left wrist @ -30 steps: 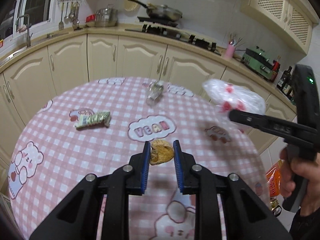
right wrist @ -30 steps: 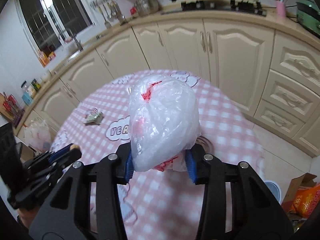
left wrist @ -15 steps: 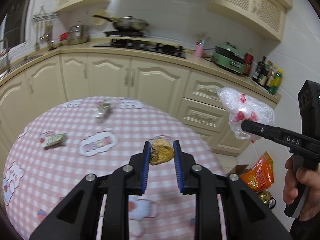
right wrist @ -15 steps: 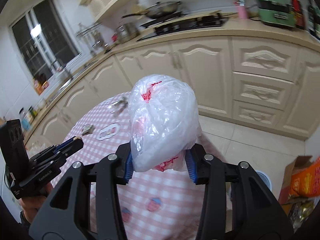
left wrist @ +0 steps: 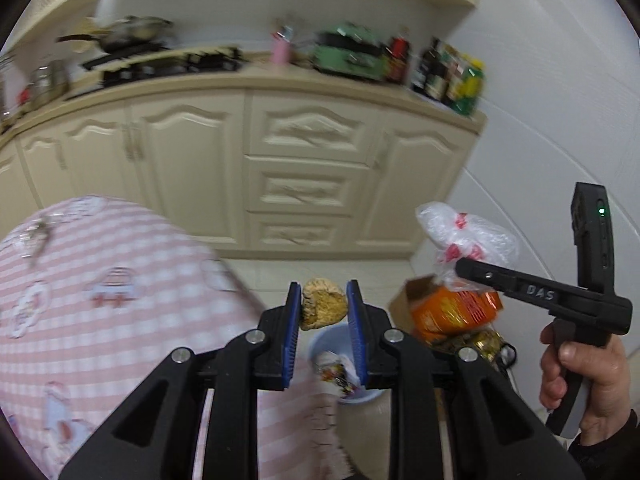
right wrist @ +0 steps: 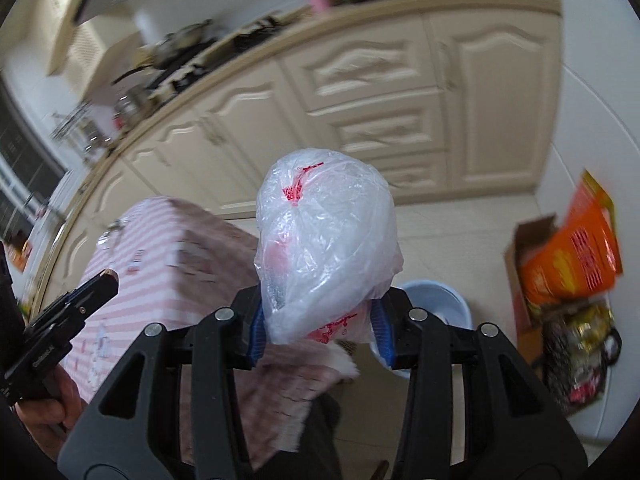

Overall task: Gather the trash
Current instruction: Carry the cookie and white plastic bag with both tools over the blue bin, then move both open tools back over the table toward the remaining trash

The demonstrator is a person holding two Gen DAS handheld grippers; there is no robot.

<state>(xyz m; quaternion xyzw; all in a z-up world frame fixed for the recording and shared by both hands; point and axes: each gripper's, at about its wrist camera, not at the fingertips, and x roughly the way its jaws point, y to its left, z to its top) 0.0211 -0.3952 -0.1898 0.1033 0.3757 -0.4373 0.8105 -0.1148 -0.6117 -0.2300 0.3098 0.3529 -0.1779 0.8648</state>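
Gripping a brown crust (left wrist: 323, 303), left gripper (left wrist: 324, 304) hangs above blue bin (left wrist: 320, 344); right gripper (right wrist: 320, 320) clamps crumpled plastic bag (right wrist: 326, 248) beside pink table (left wrist: 100, 312).

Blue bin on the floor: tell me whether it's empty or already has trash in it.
Not empty. The left wrist view shows crumpled wrappers inside the blue bin, seen between the left gripper's fingers. How full it is cannot be told.

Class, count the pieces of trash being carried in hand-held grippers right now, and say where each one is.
2. The brown crumpled lump sits in the left hand-held gripper; the clear plastic bag sits in the right hand-held gripper. None appears hidden.
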